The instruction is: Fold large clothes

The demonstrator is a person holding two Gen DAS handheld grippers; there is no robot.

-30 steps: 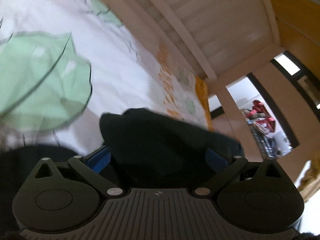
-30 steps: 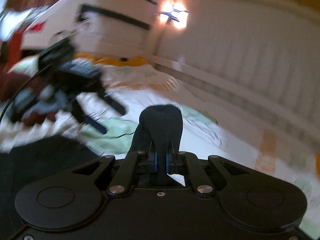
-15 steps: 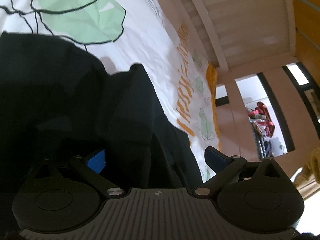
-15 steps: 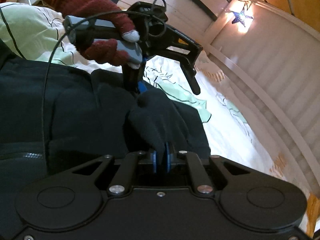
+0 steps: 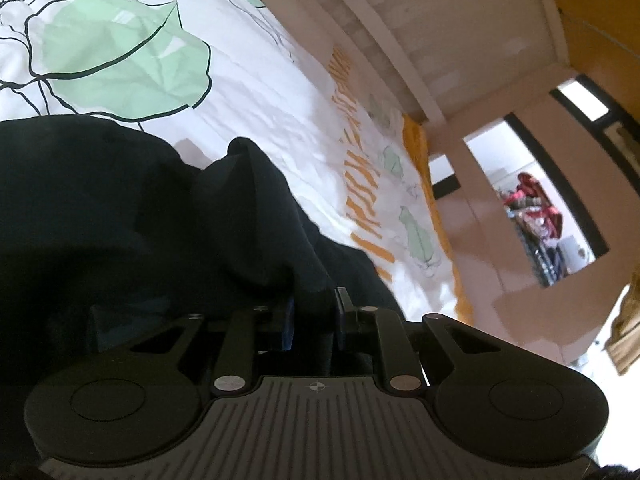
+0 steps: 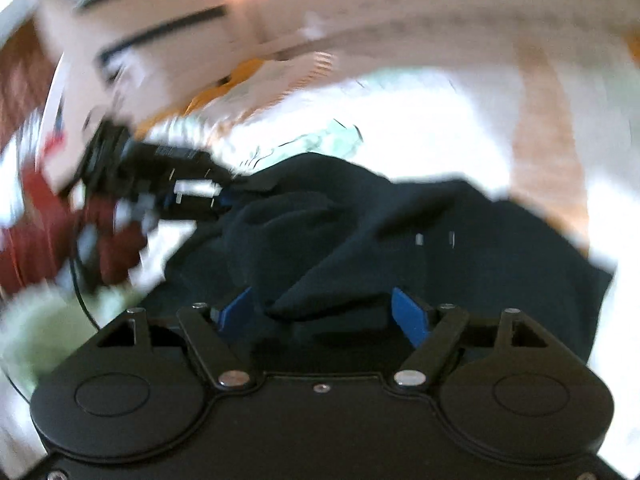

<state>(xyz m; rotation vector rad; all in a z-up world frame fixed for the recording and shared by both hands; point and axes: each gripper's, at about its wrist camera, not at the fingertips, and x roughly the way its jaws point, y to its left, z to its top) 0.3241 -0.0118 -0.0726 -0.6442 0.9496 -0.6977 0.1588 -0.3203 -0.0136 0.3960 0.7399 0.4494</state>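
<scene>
1 dark garment [image 5: 120,216], 2 tongs: left [image 5: 311,320] clamped, right [image 6: 326,314] spread

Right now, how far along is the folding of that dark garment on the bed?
Early to midway. The dark garment lies bunched on the leaf-print sheet, with no neat fold visible. In hand: the left gripper pinches a ridge of cloth; the right gripper stands open over it. Smoothing and final folds remain.
</scene>
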